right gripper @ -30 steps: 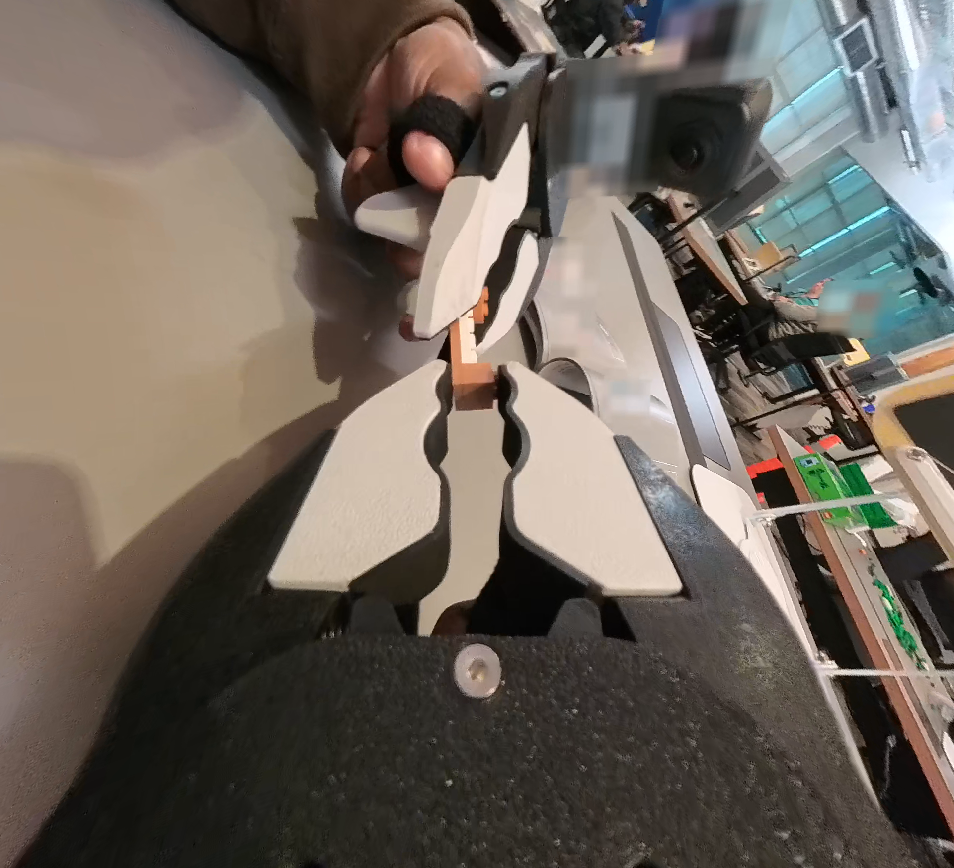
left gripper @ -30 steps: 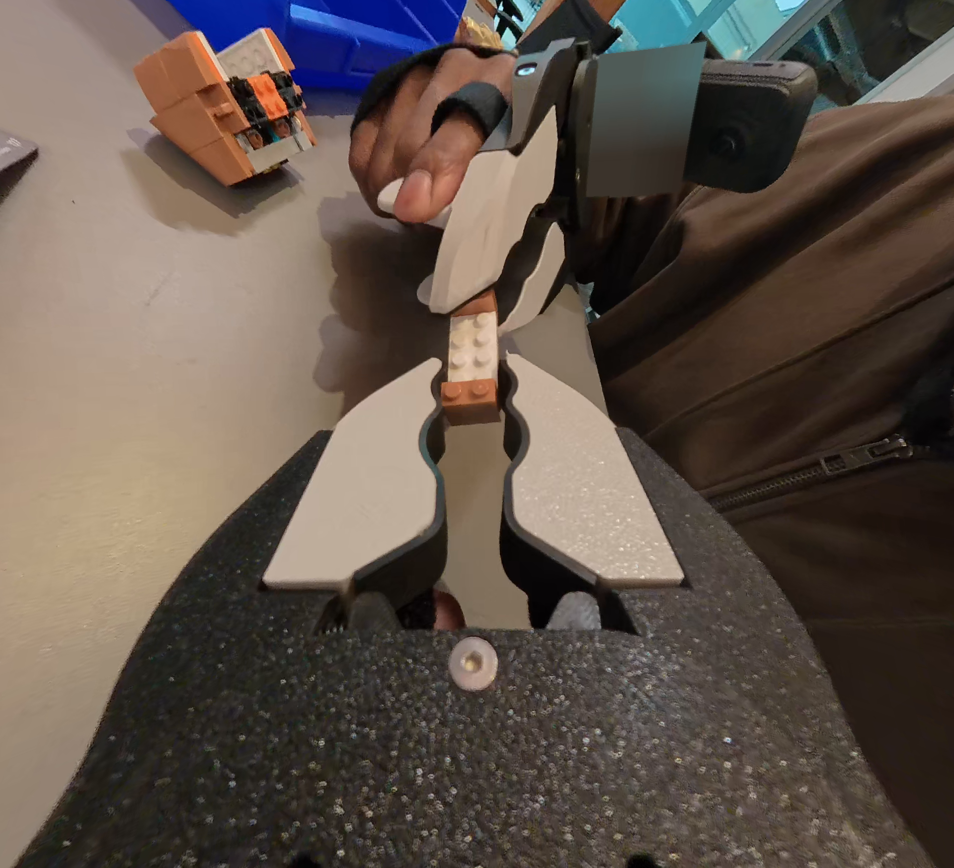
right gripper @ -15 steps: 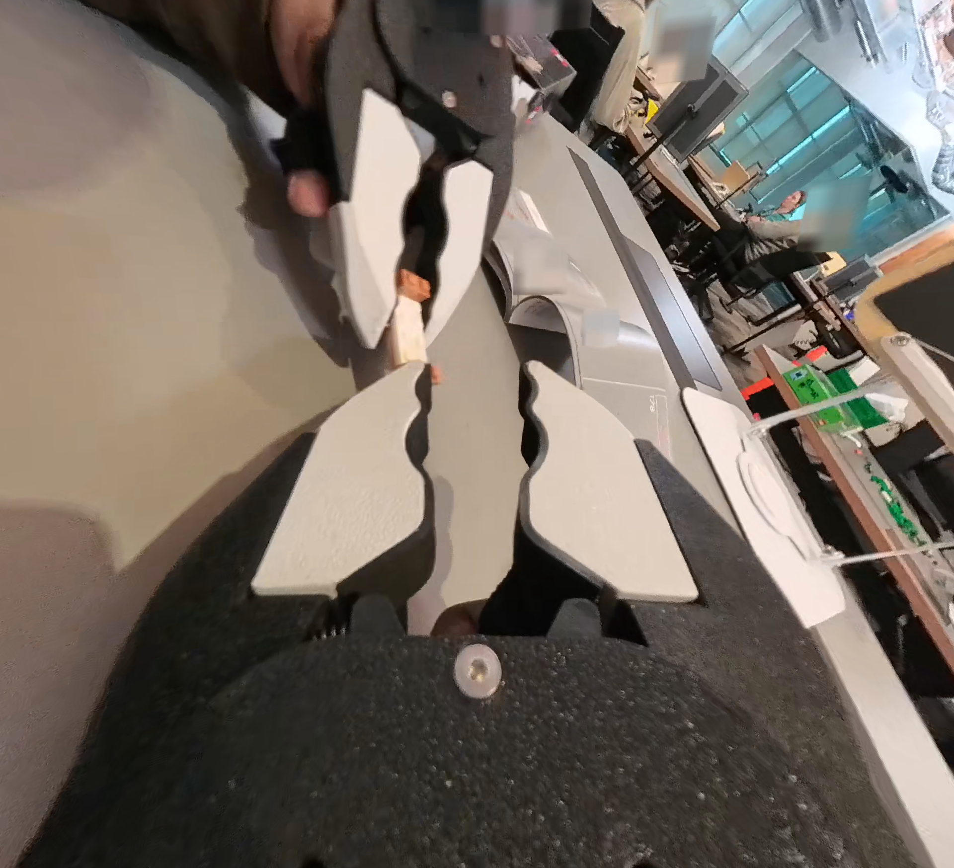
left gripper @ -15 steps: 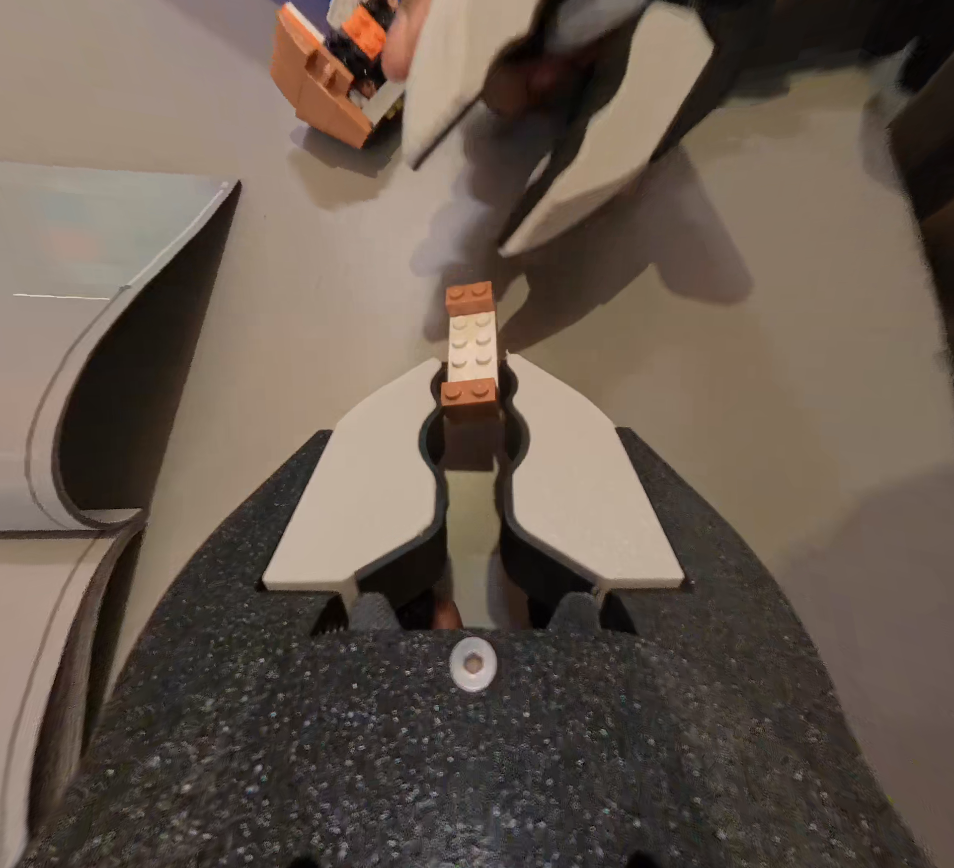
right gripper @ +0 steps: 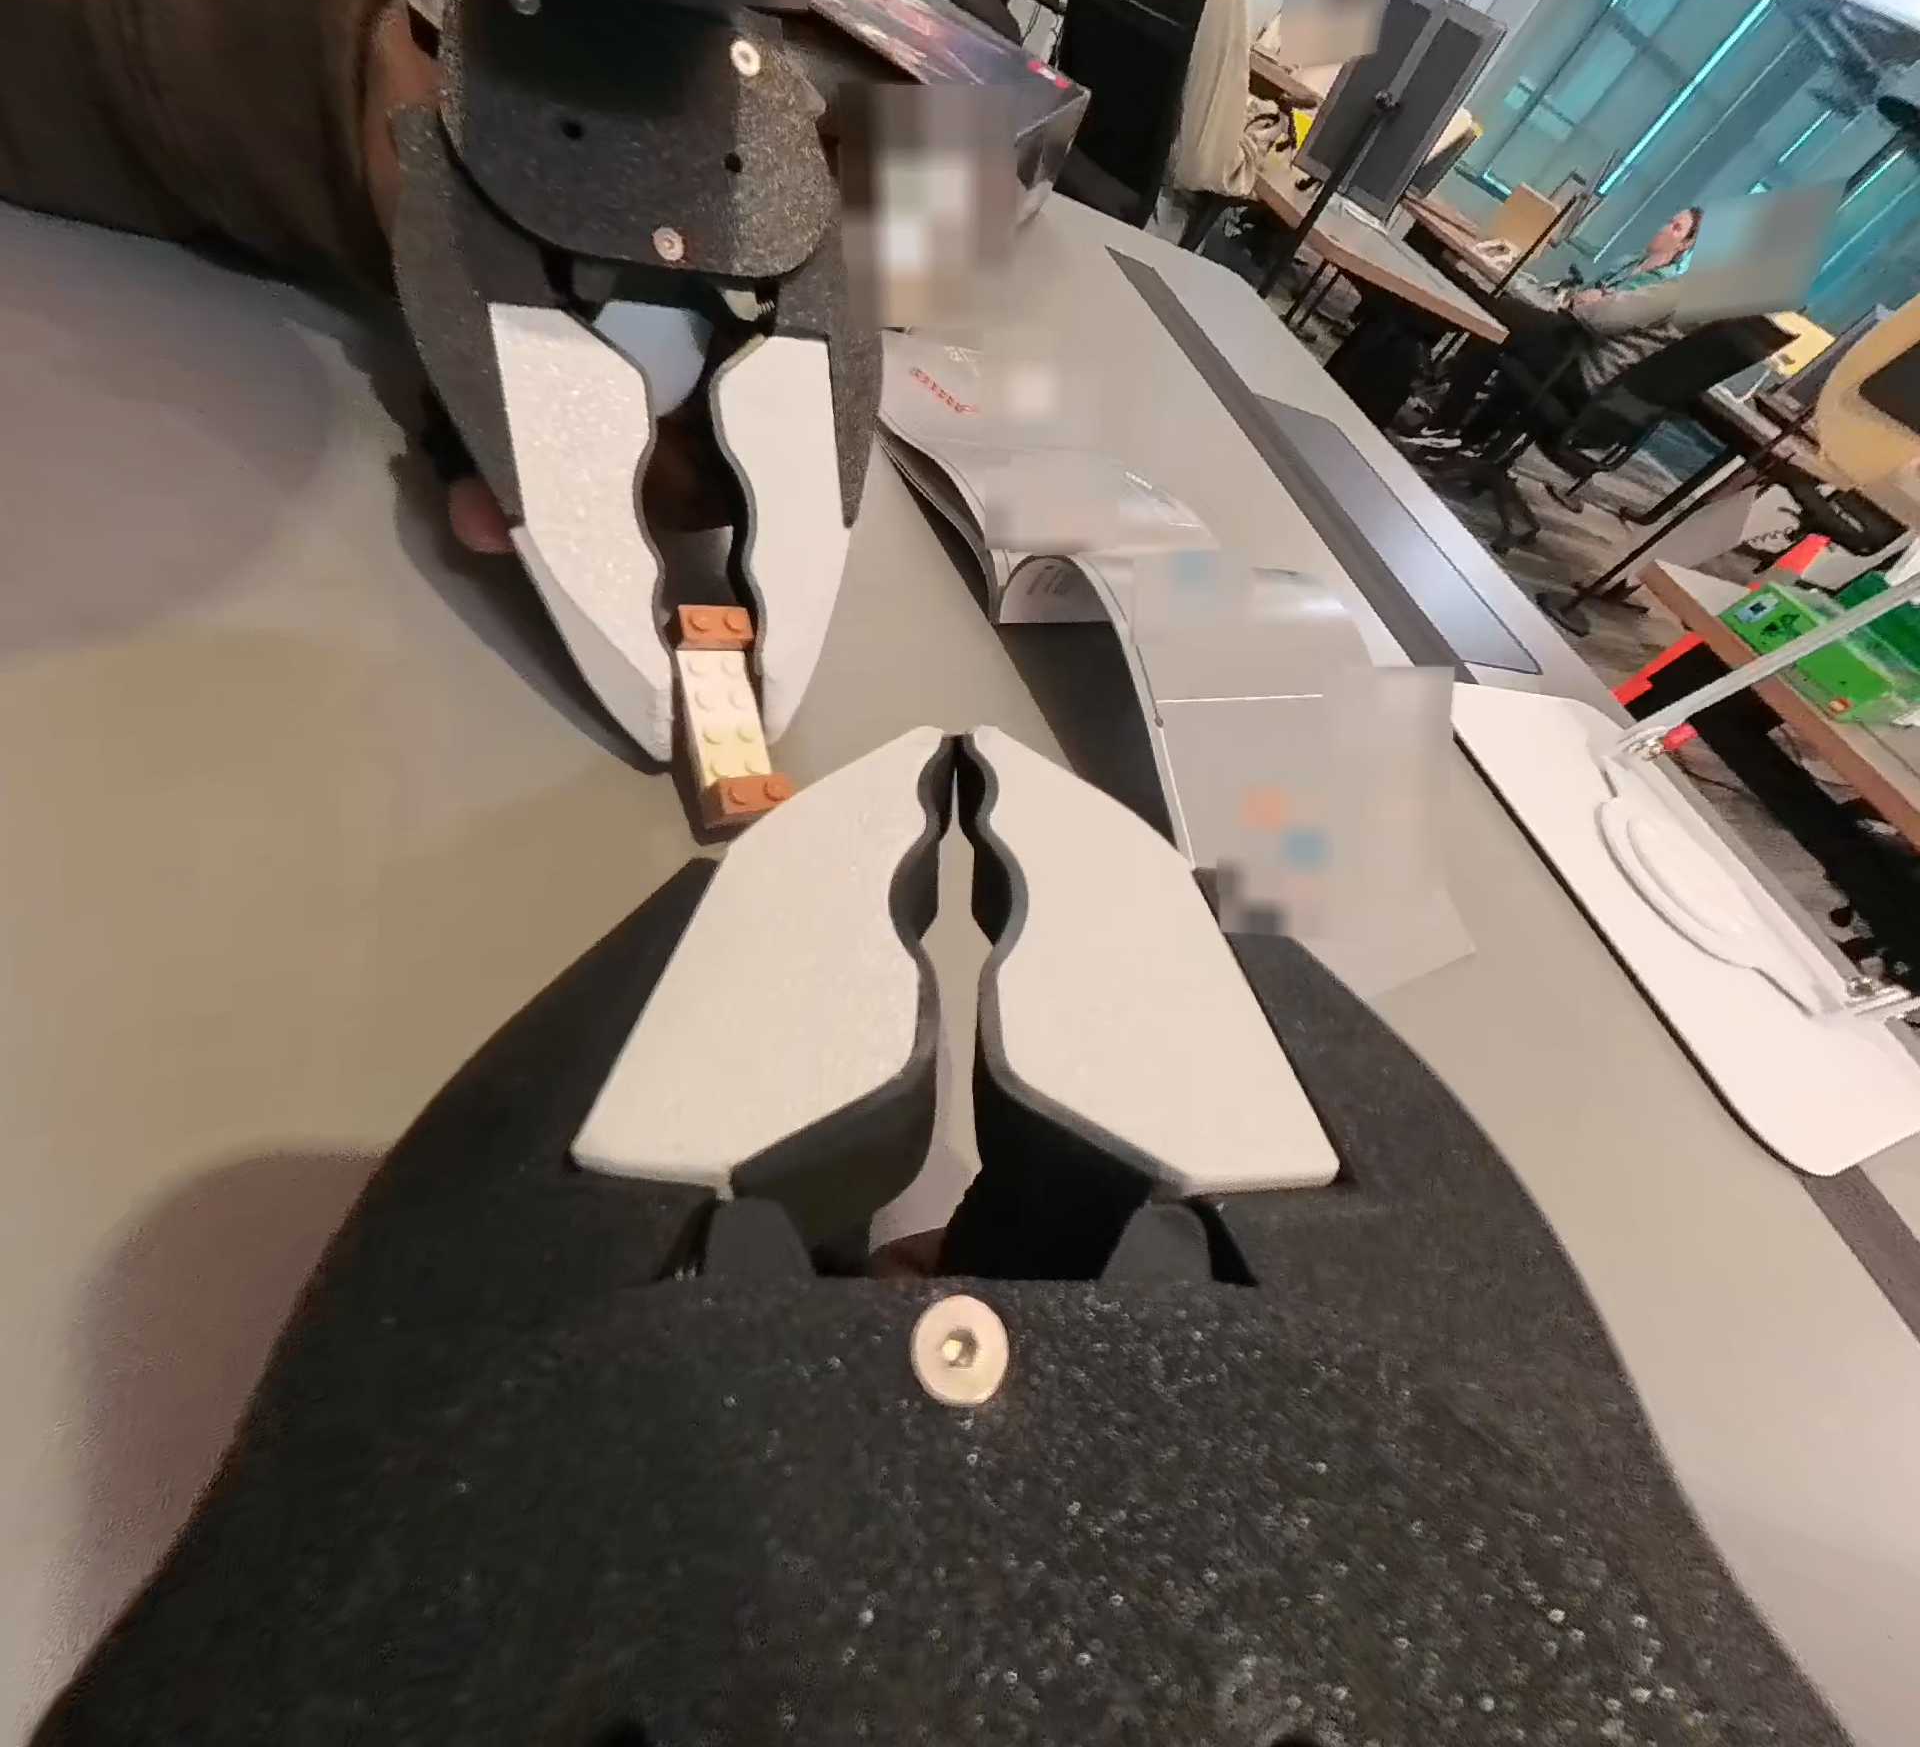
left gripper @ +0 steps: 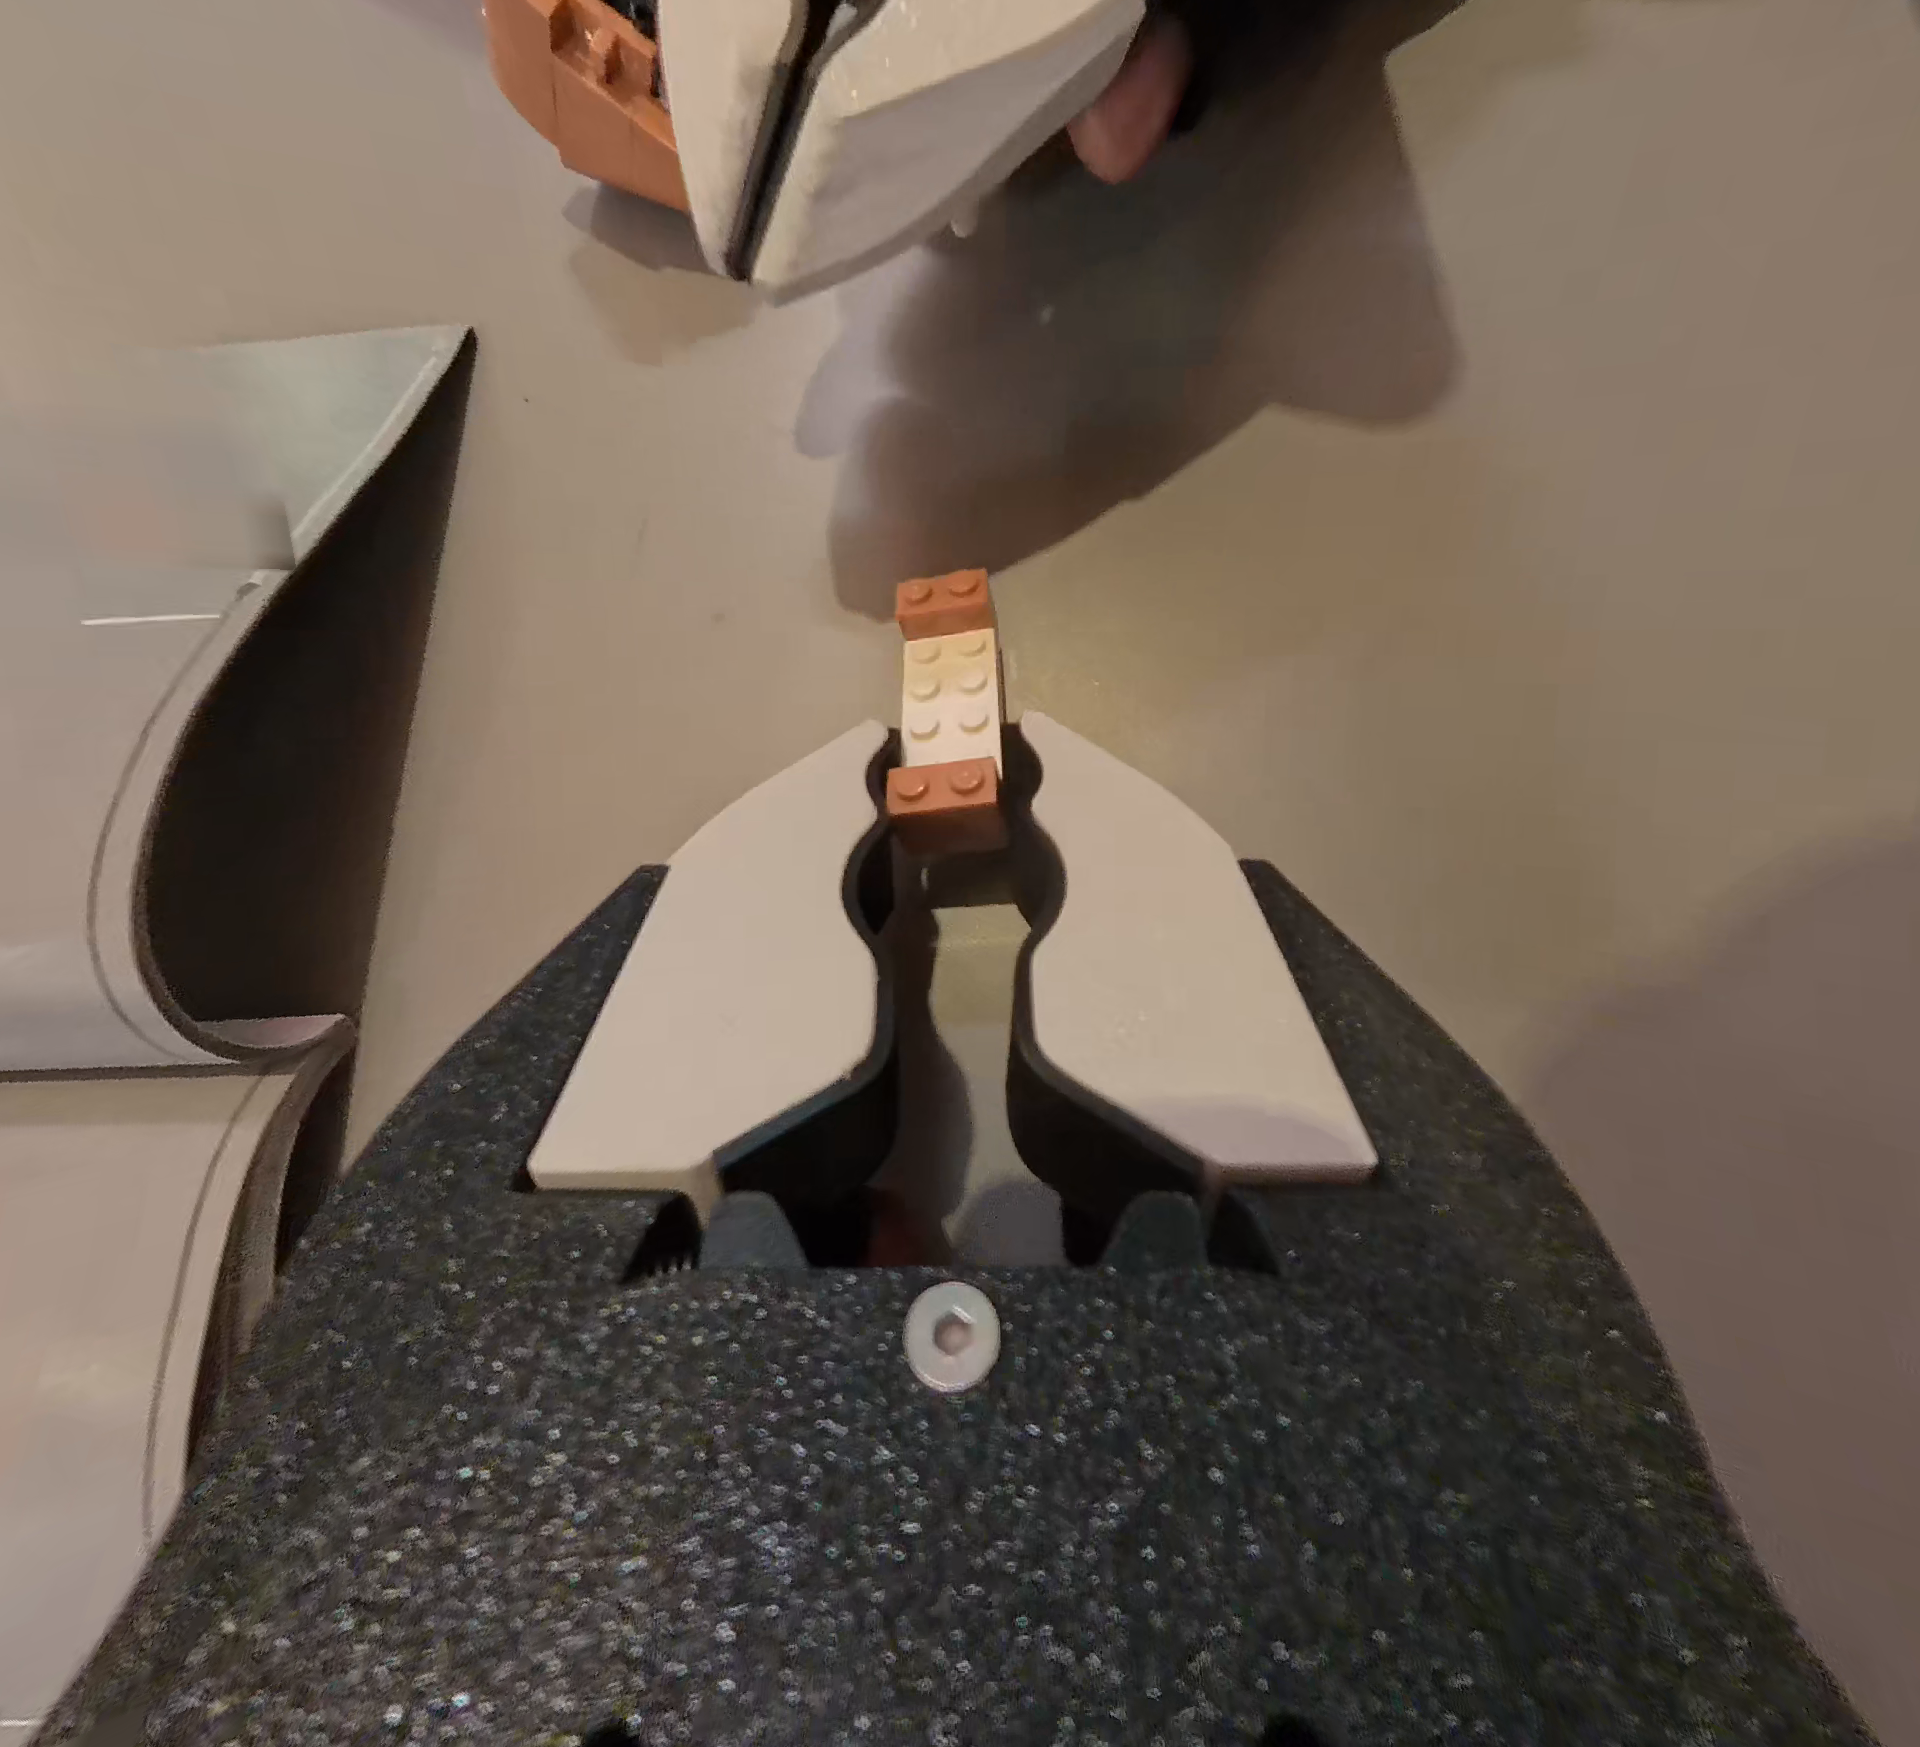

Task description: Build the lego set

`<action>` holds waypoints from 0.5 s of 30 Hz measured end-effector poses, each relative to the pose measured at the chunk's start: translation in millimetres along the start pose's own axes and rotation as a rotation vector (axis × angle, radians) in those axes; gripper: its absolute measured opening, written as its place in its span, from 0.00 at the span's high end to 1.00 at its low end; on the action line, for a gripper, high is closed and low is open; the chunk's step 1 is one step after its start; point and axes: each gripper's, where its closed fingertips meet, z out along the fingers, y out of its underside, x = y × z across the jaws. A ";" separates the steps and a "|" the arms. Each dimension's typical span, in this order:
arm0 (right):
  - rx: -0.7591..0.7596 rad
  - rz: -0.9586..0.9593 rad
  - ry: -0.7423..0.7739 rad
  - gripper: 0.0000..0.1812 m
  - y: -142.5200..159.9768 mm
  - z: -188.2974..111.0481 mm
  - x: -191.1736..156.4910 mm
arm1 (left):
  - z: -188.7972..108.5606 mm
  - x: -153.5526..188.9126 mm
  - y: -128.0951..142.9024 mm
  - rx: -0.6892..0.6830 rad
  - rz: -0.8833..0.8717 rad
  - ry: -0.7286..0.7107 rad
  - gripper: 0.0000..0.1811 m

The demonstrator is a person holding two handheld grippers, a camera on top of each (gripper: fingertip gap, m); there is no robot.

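My left gripper [left gripper: 951,747] is shut on a small lego piece [left gripper: 951,695], a white plate with a brown brick at each end. It grips the near brown end, and the far end sticks out low over the grey table [left gripper: 1351,762]. My right gripper [right gripper: 958,743] is shut and empty. In the left wrist view it [left gripper: 753,269] hangs above and beyond the piece, apart from it. The right wrist view shows the left gripper [right gripper: 722,733] with the piece [right gripper: 717,700], just left of my right fingertips. An orange lego build [left gripper: 582,76] lies at the back, partly hidden by the right gripper.
An open instruction booklet [left gripper: 208,658] lies on the left, with curled pages; it also shows in the right wrist view [right gripper: 1049,554]. A white flat pad [right gripper: 1662,949] lies near the table's right edge. Desks and a seated person are far behind. The gap from one gripper's tips to the other's is roughly 8 centimeters.
My right gripper let go of the piece's far end, opened, pulled back and shut empty. My left gripper swung down toward the table, keeping the piece.
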 end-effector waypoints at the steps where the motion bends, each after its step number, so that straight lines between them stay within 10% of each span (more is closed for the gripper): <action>1: -0.004 0.006 0.000 1.00 0.6 0.2 0.6 | -0.2 1.2 1.3 -0.009 -0.014 0.013 0.90; 15: 0.022 0.099 -0.016 1.00 -7.3 -4.9 -2.8 | -5.9 4.2 0.1 -0.002 -0.033 0.038 0.77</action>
